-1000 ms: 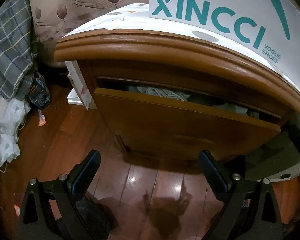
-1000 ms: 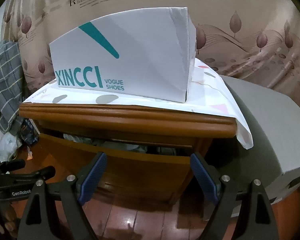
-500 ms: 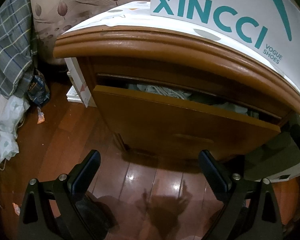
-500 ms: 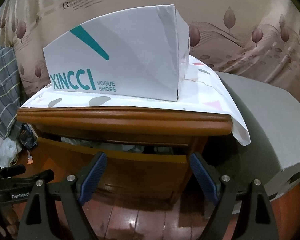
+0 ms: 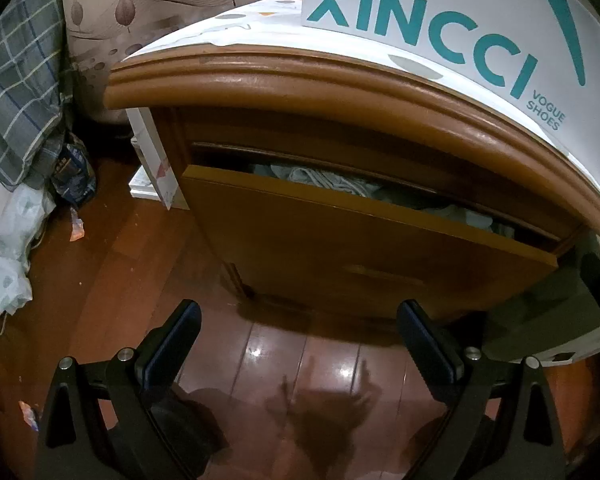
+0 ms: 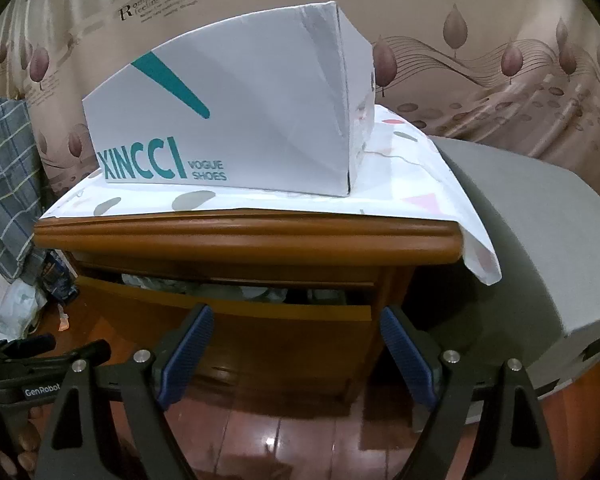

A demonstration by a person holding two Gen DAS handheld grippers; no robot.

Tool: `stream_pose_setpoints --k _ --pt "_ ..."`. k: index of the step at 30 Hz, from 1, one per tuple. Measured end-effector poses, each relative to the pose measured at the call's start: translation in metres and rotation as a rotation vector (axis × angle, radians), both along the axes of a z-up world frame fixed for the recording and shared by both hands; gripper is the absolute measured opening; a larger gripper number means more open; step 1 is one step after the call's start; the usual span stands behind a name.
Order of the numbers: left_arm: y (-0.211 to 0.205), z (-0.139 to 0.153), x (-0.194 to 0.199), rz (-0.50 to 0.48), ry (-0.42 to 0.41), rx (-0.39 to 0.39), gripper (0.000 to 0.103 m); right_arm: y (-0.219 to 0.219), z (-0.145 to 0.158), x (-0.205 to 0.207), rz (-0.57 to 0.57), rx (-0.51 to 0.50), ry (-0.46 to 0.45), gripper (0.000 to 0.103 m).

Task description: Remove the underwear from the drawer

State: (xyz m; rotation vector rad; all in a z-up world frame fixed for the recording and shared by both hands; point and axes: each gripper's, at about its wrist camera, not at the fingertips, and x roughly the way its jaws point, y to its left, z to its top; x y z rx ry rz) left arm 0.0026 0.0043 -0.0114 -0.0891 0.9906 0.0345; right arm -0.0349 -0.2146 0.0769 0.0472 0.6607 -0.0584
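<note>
The room has a dark red wooden floor (image 5: 132, 264) that shines under the light, and wallpaper (image 6: 480, 40) with brown leaves behind the furniture. A wooden nightstand (image 6: 244, 236) stands against this wall. On its top lies a white cloth (image 6: 428, 168) with pale spots, and on the cloth stands a white shoe box (image 6: 240, 120) with the teal word XINCCI.

The drawer (image 5: 340, 240) of the nightstand is pulled out only a little. In the narrow gap I see crumpled pale fabric, white and light green; this is the underwear (image 5: 332, 182), lying inside the drawer along its width. Which way a single piece points I cannot tell, because the pieces are bunched together.

The left claw (image 5: 298, 344) is spread wide and holds nothing; it hangs over the floor in front of the drawer. The right claw (image 6: 298, 350) is also wide and empty, just before the drawer front. A grey checked cloth (image 5: 16, 80) hangs at the left, and a grey box (image 6: 540, 248) is to the right of the nightstand.
</note>
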Motion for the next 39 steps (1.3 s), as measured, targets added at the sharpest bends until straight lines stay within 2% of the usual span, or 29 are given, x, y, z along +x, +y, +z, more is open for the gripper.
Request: stream_pose_setpoints --k 11,39 --pt "0.0013 -0.0003 0.0012 0.006 -0.002 -0.018 0.097 -0.0011 0.0007 -0.0003 0.002 0.008 0.002 0.088" --pt "0.0036 0.0042 0.0004 0.019 -0.006 -0.007 0.097 0.0037 0.0002 -0.0008 0.012 -0.009 0.008 0.088"
